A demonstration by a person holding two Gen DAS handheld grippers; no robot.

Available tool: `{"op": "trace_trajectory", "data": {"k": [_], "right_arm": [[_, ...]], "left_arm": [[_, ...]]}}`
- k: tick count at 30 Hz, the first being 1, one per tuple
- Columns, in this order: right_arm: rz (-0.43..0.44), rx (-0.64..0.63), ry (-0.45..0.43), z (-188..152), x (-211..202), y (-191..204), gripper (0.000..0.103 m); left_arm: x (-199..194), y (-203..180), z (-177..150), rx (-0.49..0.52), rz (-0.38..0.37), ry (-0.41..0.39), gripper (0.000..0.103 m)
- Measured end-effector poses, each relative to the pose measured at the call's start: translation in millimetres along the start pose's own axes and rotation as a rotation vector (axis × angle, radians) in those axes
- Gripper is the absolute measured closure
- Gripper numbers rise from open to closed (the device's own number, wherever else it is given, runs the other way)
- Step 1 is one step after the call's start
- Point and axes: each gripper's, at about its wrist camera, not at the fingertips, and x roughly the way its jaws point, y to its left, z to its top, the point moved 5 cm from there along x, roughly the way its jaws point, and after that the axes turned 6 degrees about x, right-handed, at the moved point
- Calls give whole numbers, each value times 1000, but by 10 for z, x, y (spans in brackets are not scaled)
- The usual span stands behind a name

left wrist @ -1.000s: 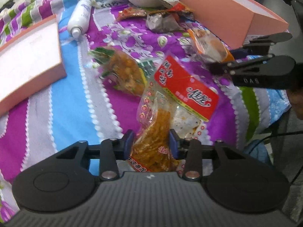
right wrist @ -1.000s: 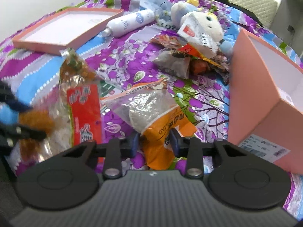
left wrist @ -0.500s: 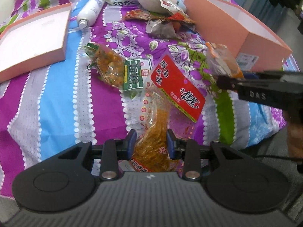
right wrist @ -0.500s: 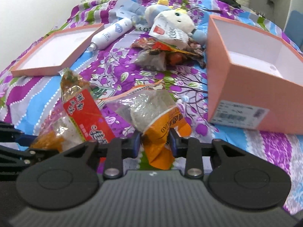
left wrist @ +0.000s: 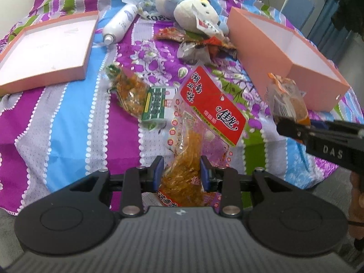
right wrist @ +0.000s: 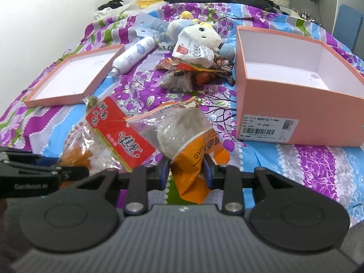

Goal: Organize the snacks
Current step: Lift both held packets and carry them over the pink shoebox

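Observation:
My left gripper point(left wrist: 182, 168) is shut on the lower end of a clear snack bag with a red label point(left wrist: 211, 104), which hangs lifted above the bedspread. My right gripper point(right wrist: 186, 170) is shut on the orange bottom of a clear and orange snack bag point(right wrist: 182, 132), also off the bed. In the left wrist view the right gripper point(left wrist: 281, 122) reaches in from the right with its orange bag point(left wrist: 286, 97). In the right wrist view the left gripper point(right wrist: 84, 171) shows at the left with the red-labelled bag point(right wrist: 118, 132). An open pink box point(right wrist: 284, 104) stands to the right.
A green-labelled snack pack point(left wrist: 136, 93) lies on the striped floral bedspread point(left wrist: 56, 118). Further back are a heap of snack wrappers point(left wrist: 198, 45), a plush toy point(left wrist: 193, 13), a white bottle point(left wrist: 120, 22) and the pink box lid point(left wrist: 45, 45). The bed's edge runs just below the grippers.
Both grippers have risen and drawn back from the bed, each carrying its bag along. Both views have rolled level and now show more of the bed and the pink box.

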Motion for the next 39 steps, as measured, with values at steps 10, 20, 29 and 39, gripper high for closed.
{"op": "trace_trajectory", "data": {"k": [10,20,29,39], "right_arm": [[44,57,-1,238,-69,19,69],[67,103,7,964,110,53,69],[36,101,24,1491,-89,-2,69],[-12,53,-197,1511,-396,-262,69]], "left_arm": [[-192,101,433,-100,22,-76,65],[-87,119,1449,-97,-20,-93,65],[-248,-64,2122,-84,-40,-49,65],[-393,-382,2148,-132,-132,-204,65]]}}
